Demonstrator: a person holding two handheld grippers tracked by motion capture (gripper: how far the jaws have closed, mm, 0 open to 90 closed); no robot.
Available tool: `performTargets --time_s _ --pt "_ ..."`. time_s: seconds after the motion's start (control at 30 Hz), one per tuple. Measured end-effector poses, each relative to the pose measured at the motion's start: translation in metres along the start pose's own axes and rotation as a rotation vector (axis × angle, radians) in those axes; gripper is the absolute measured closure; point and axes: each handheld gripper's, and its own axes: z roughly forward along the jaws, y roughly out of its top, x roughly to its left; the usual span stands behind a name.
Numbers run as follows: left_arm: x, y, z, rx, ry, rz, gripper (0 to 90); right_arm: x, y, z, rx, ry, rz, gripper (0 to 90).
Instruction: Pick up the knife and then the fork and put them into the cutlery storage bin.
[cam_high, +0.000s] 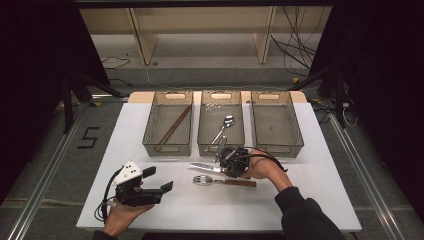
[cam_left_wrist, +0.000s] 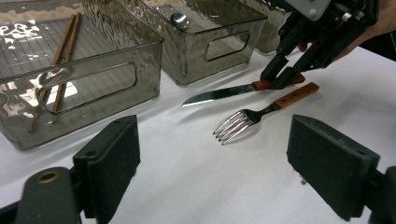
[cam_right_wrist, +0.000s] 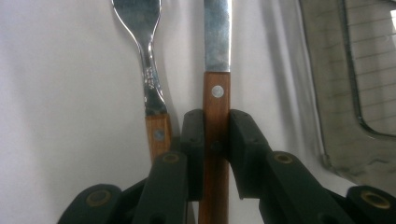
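right tongs (cam_right_wrist: 216, 135): clenched on the wooden handle of the knife (cam_right_wrist: 216, 93), one pad on each side of it, low over the bench (cam_high: 150, 205)
knife: lies flat on the bench in front of the middle bin (cam_high: 221, 122), blade pointing toward the person's left; the grip sits near the blade end of the handle
slip risk: the pads bear on a narrow strip of smooth wood, so on lifting the blade may swing down or twist out between them
fork (cam_right_wrist: 140, 28): lies just beside the knife, its handle close against the left pad; a sideways drag could catch it and pull it along
bin wall: the near wall stands close beyond the knife, so a low lift may knock the blade tip against it
spoon (cam_high: 224, 126): already in the middle bin; chopsticks (cam_high: 174, 125) lie in the left bin (cam_high: 167, 122), the right bin (cam_high: 276, 122) holds nothing, so dropping into the wrong one would spoil the sorting
left tongs (cam_left_wrist: 215, 163): released, jaws wide apart with nothing between them, resting well apart from the cutlery
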Motion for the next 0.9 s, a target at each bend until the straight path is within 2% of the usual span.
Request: performTargets --time_s 0.17,0.33,0.5,0.67,0.77,0.83,0.9 --pt "0.0 0.0 0.0 -0.004 0.004 0.004 16.8 -0.001 -0.004 -0.009 -0.038 -0.001 0.021 77.2" --pt "0.001 0.0 -0.001 -0.014 0.006 -0.004 16.8 -0.002 -0.008 -0.018 -0.113 0.002 0.072 77.1" --pt "0.002 0.0 -0.002 -0.021 0.006 -0.006 16.8 -0.004 -0.015 -0.026 -0.165 0.002 0.084 77.1" --pt "0.003 0.0 -0.004 -0.037 0.007 -0.01 16.8 -0.004 -0.021 -0.038 -0.239 -0.007 0.146 77.1" --pt "0.003 0.0 -0.004 -0.04 0.008 -0.008 16.8 -0.007 -0.025 -0.045 -0.294 -0.006 0.162 77.2" --pt "0.003 0.0 -0.004 -0.041 0.009 -0.006 16.8 -0.008 -0.027 -0.048 -0.321 -0.011 0.17 77.1" --pt "0.003 0.0 -0.004 -0.041 0.01 -0.005 16.8 -0.008 -0.029 -0.053 -0.336 -0.009 0.201 77.2"
